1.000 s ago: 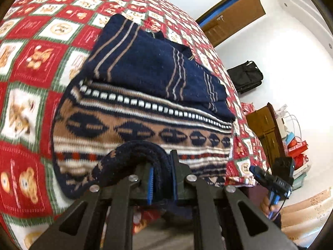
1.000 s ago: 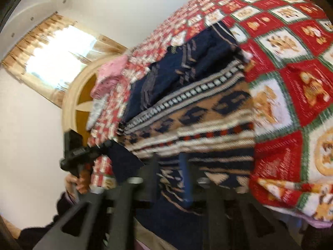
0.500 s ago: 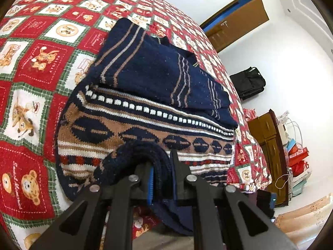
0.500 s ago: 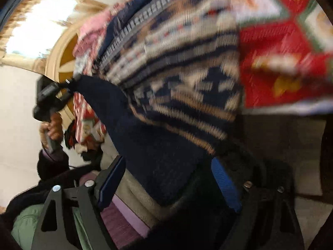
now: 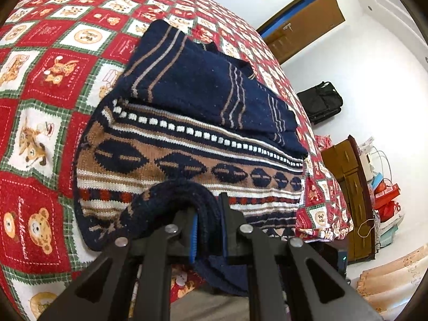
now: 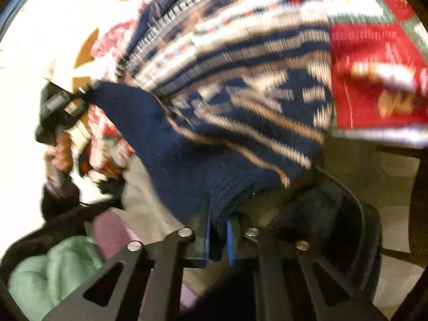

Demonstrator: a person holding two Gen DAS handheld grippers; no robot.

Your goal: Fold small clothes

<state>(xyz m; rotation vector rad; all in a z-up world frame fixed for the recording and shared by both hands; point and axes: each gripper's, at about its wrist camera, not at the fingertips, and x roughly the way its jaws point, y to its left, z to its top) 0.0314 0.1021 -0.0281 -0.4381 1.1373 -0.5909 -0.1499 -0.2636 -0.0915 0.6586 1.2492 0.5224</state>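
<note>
R tongs (image 6: 218, 236) dropped, clamped; both tongs grip 1 sweater (image 5: 187, 155).

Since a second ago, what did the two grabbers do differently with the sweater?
The right gripper dropped to the hanging hem of the navy, tan and white patterned knit sweater and shut its fingers on it. The left gripper stayed clamped on the other hem corner; the sweater's folded part still lies on the red teddy-bear quilt.
</note>
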